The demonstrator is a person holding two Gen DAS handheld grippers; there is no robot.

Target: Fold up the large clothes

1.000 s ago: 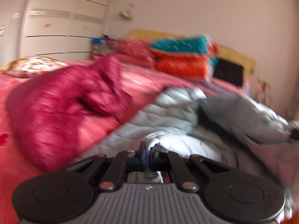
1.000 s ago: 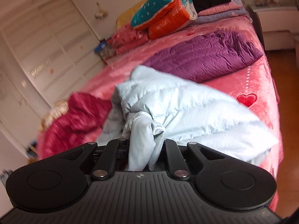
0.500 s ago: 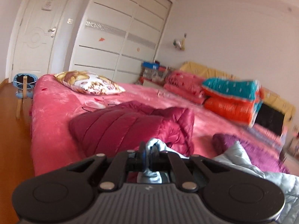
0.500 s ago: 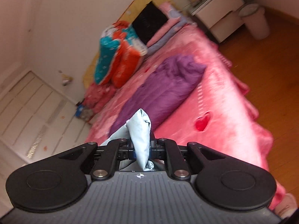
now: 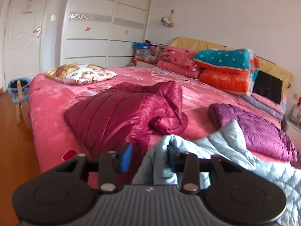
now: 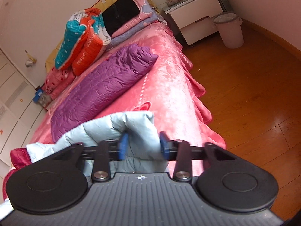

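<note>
The pale coat [image 5: 222,150] is covering the right one of the left gripper's [image 5: 148,156] fingers [image 5: 126,157], so whether cloth is touching that pad is not clear. The gripper body is hiding the coat's near part, and the picture's right edge is cutting its far side. In the right wrist view the coat [image 6: 120,130] is bulging between the blue pads of the right gripper [image 6: 142,147], which are blurring as the jaws are opening; whether they are pressing the cloth is hard to tell. The red coat [image 6: 18,156] is showing only a corner at the left edge there. The small things on the nightstand [image 6: 195,11] are too small to name.
</note>
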